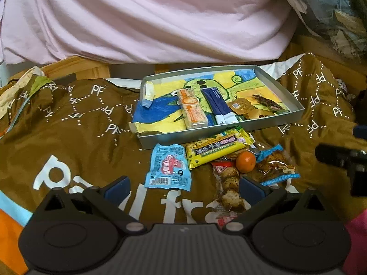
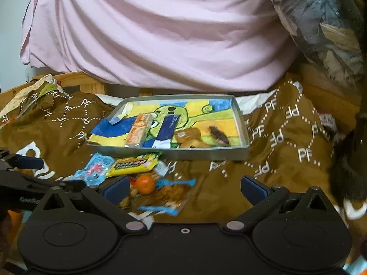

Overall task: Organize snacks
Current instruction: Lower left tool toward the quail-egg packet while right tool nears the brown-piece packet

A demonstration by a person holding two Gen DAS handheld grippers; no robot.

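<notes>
A grey metal tray [image 1: 278, 119] [image 2: 174, 154] lined with a colourful drawing holds an orange-white cracker pack [image 1: 192, 108], a dark blue pack [image 1: 218, 102] and small brown packets [image 1: 243, 107]. In front of it on the brown cloth lie a light blue packet [image 1: 168, 167] [image 2: 96, 167], a yellow bar [image 1: 215, 150] [image 2: 133, 163], a small orange fruit [image 1: 246, 161] [image 2: 145, 184], a clear pack of round balls [image 1: 229, 188] and a blue-edged snack bag [image 1: 275, 167] [image 2: 169, 194]. My left gripper [image 1: 183, 190] is open just short of these. My right gripper [image 2: 184, 190] is open over the snack bag, empty.
A brown cloth [image 1: 80, 126] printed with "PF" covers the surface. Pink bedding [image 1: 149, 16] hangs behind the tray over a wooden frame [image 1: 78, 67]. A clear bag of scraps [image 1: 332, 11] sits at the back right. Crumpled wrapping [image 1: 20, 89] lies at the far left.
</notes>
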